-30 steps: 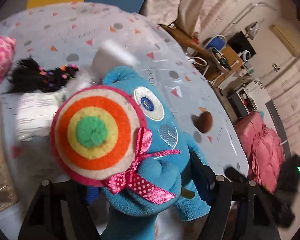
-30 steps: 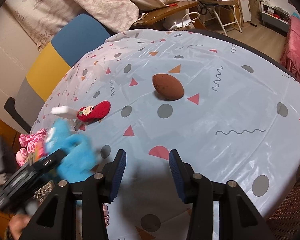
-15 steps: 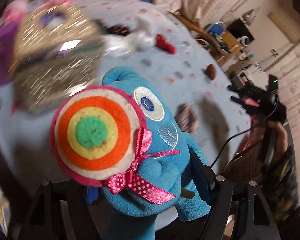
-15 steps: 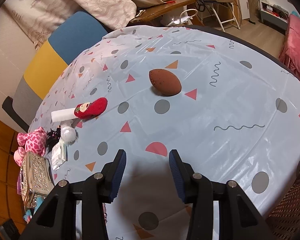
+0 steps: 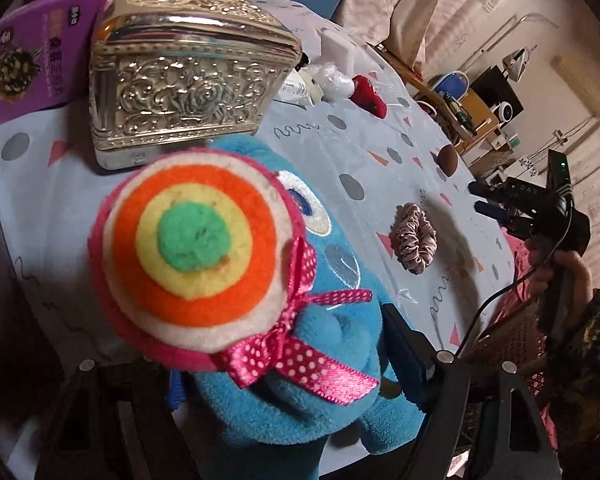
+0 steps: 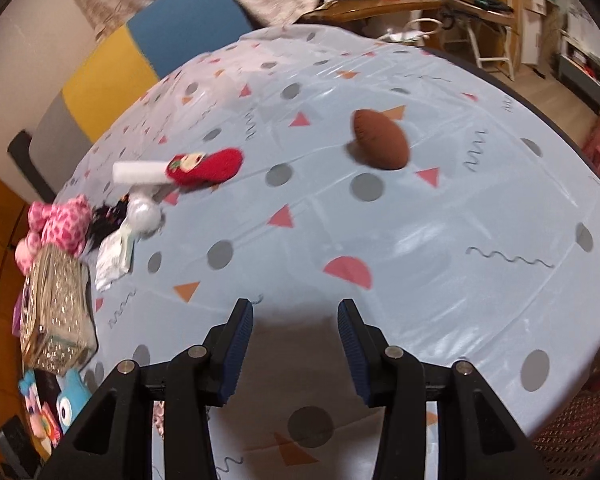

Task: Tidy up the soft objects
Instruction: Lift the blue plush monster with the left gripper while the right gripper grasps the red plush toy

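The blue plush toy (image 5: 300,360) is clamped between the jaws of the left gripper (image 5: 284,392), held above the table (image 5: 360,152) near its edge, just in front of the silver box (image 5: 188,92). The right gripper (image 6: 296,356) is released and empty, its jaws parted over the table's near edge.

Right gripper (image 6: 296,354) hovering, jaws apart and empty, over the patterned table (image 6: 440,232)

A brown football-shaped plush (image 6: 381,139) lies toward the table's far side; a red plush (image 6: 207,167) touches a white block (image 6: 138,171) nearer the left edge. At that edge sit a pink spotted plush (image 6: 60,224), an embossed metal box (image 6: 56,312) and a blue plush toy (image 6: 71,404).
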The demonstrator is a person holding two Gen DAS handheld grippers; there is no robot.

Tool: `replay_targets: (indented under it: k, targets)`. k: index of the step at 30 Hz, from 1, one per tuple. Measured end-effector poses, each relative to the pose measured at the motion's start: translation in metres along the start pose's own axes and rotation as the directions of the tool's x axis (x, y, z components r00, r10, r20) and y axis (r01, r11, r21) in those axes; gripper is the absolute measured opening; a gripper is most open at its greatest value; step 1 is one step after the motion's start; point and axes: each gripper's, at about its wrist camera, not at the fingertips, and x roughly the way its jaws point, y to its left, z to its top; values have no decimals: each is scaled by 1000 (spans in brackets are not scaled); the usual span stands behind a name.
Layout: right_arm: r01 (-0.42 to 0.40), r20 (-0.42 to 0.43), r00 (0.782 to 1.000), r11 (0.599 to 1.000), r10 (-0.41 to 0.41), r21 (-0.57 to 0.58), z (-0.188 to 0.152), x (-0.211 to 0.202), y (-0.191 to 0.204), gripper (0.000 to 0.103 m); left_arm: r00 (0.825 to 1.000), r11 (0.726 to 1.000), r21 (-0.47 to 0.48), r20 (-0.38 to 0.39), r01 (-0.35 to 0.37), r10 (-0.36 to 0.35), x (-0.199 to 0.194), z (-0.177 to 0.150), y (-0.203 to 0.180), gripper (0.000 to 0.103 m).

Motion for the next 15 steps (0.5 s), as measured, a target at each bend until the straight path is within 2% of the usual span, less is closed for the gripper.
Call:
replay_targets:
  k: [5, 15]
  targets:
    - [-59, -30, 998, 997, 58, -49, 16, 14, 28, 43, 1000, 1000, -12, 2, 10, -10, 6, 7, -3, 80]
    - [-97, -17, 995, 995, 98, 28, 111, 79, 72, 45, 1000, 1000, -19, 1, 17, -17, 7, 5, -4, 80]
